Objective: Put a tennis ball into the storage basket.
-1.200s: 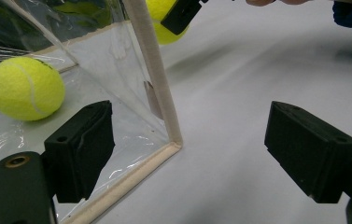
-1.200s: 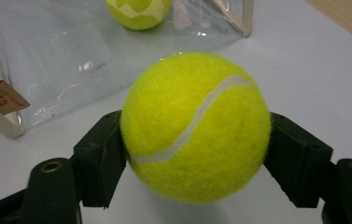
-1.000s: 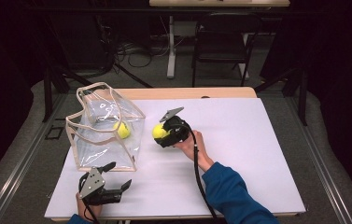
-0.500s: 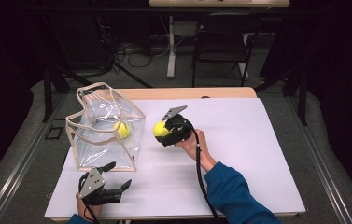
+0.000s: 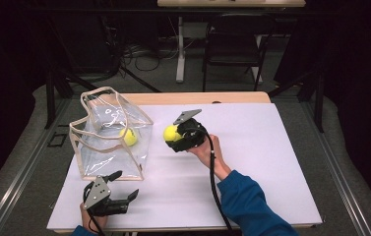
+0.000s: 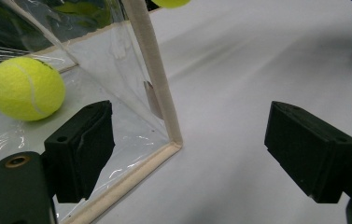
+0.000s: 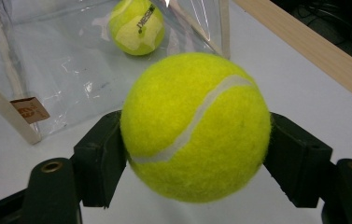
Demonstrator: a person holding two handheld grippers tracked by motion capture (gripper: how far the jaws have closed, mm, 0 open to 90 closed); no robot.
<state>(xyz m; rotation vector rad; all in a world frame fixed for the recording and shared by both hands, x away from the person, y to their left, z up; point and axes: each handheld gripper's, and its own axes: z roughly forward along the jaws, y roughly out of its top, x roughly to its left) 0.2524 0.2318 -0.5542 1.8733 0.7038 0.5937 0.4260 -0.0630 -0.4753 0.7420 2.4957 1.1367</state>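
1. High view: the right gripper (image 5: 172,133) is pinching a yellow tennis ball (image 5: 171,132) and holding it above the white table (image 5: 271,162), just to the right of a clear plastic bag (image 5: 99,147) with beige trim. The bag is standing upright near the table's left side, and a second tennis ball (image 5: 129,136) is lying inside it. The left gripper (image 5: 126,188) is sitting near the table's front edge, just in front of the bag's near right corner, with its jaws spread and nothing between them. This view is giving the whole layout: both forearms, a blue sleeve (image 5: 252,206) on the right arm and a dark chair (image 5: 232,49) behind the table.

2. Left gripper view: the left gripper (image 6: 187,140) is standing wide open, its 2 black jaws on either side of the bag's beige corner seam (image 6: 157,88) without touching it. The ball inside the bag (image 6: 26,88) is showing through the clear wall, resting on the bag's floor. The lower edge of the held ball (image 6: 171,3) is peeking in at the top.

3. Right gripper view: the right gripper (image 7: 194,158) is clamping the ball (image 7: 194,128) on both sides, its white seam facing the camera. Behind it, the ball in the bag (image 7: 137,27) is showing black lettering, and a small brown label (image 7: 30,110) is sitting on the bag's trim, details too small in the high view.
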